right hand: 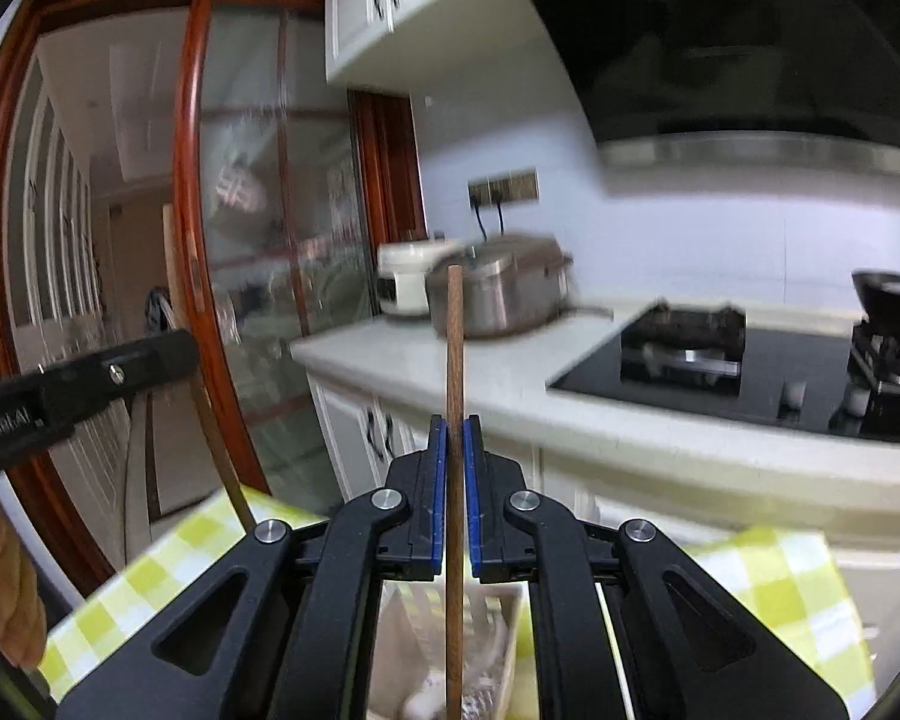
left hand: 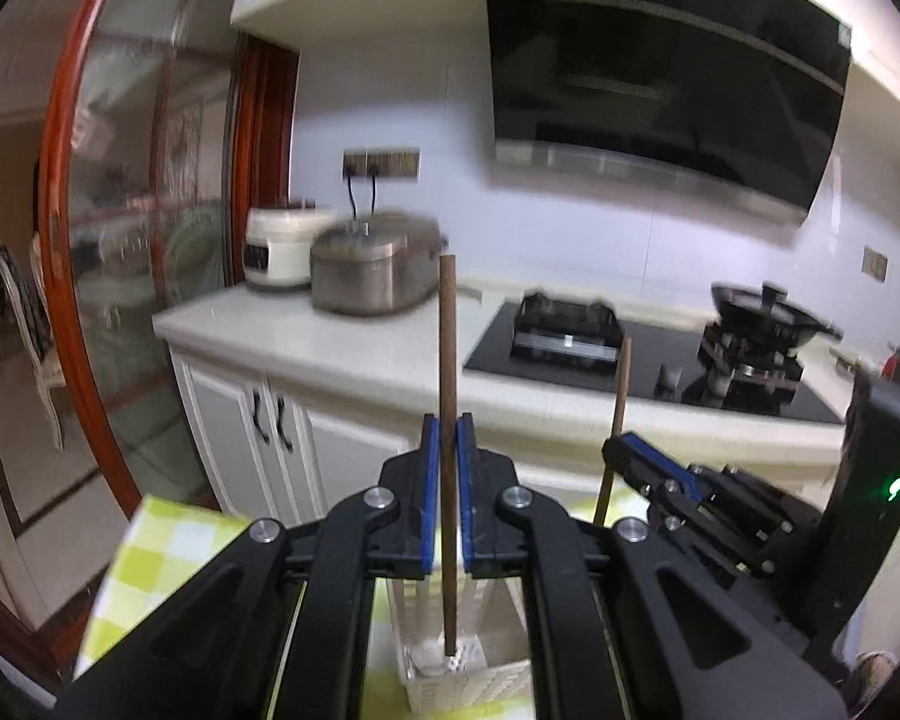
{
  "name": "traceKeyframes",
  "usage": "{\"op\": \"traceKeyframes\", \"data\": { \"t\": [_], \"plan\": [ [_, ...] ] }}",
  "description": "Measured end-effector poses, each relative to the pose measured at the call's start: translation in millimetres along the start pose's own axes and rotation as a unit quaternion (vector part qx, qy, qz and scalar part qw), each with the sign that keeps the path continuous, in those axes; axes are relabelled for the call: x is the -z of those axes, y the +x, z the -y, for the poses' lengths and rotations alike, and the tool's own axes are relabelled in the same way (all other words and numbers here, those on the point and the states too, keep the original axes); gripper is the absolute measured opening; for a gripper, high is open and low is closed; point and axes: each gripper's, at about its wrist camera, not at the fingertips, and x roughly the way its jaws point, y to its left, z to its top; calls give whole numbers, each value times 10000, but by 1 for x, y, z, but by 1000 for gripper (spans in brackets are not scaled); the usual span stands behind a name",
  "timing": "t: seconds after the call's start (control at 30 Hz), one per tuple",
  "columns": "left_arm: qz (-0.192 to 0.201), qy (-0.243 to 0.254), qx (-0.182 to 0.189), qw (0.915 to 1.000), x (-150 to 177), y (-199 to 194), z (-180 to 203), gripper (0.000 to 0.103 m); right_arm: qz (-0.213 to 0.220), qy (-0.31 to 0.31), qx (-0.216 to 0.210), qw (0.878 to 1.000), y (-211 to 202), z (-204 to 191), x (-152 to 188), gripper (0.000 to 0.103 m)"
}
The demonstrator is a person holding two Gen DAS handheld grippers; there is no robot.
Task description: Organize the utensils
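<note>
My left gripper (left hand: 448, 420) is shut on a dark brown chopstick (left hand: 448, 360) and holds it upright, its lower end inside a white woven utensil basket (left hand: 498, 681). My right gripper (right hand: 455, 423) is shut on a second brown chopstick (right hand: 455, 348), also upright over the same basket (right hand: 510, 618). The right gripper (left hand: 621, 441) with its chopstick (left hand: 621, 378) shows at the right of the left wrist view. The left gripper's body (right hand: 90, 378) and its chopstick (right hand: 222, 456) show at the left of the right wrist view.
The basket stands on a yellow-green checked cloth (left hand: 150, 546) (right hand: 774, 582). Behind are a white counter (left hand: 342, 348) with a white cooker (left hand: 282, 252) and a steel cooker (left hand: 372, 270), a black gas hob (left hand: 648, 360), a wok (left hand: 768, 306) and a glass door (left hand: 120, 210).
</note>
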Motion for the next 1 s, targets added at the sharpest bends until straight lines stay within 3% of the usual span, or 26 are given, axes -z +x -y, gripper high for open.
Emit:
{"op": "traceKeyframes", "data": {
  "t": [0.1, 0.23, 0.37, 0.47, 0.53, 0.77, 1.0],
  "plan": [
    [-248, -2, 13, 9997, 25, 19, -3, 8, -293, -2, 0, 9996, 12, 2, 14, 9],
    [-320, -56, -66, 9995, 38, 22, -9, 38, -487, -78, -79, 9988, 15, -1, 22, 12],
    [-149, -237, -333, 9991, 38, 6, -22, 57, -309, 10, -140, 9994, -7, 0, 17, 45],
    [-75, -341, -589, 9977, 43, -20, -31, 68, -258, 90, -101, 9996, -34, 5, 17, 45],
    [-67, -362, -812, 9960, 54, -38, -35, 84, -497, 100, -86, 9987, -50, 9, 26, 45],
    [-395, -513, -1130, 9915, 132, -86, -38, 95, -1637, -56, 148, 9864, -85, 3, 108, 45],
    [-1006, -988, -858, 9863, 199, -105, -43, 95, -2251, 187, 244, 9739, -99, -1, 179, 45]
  ]
}}
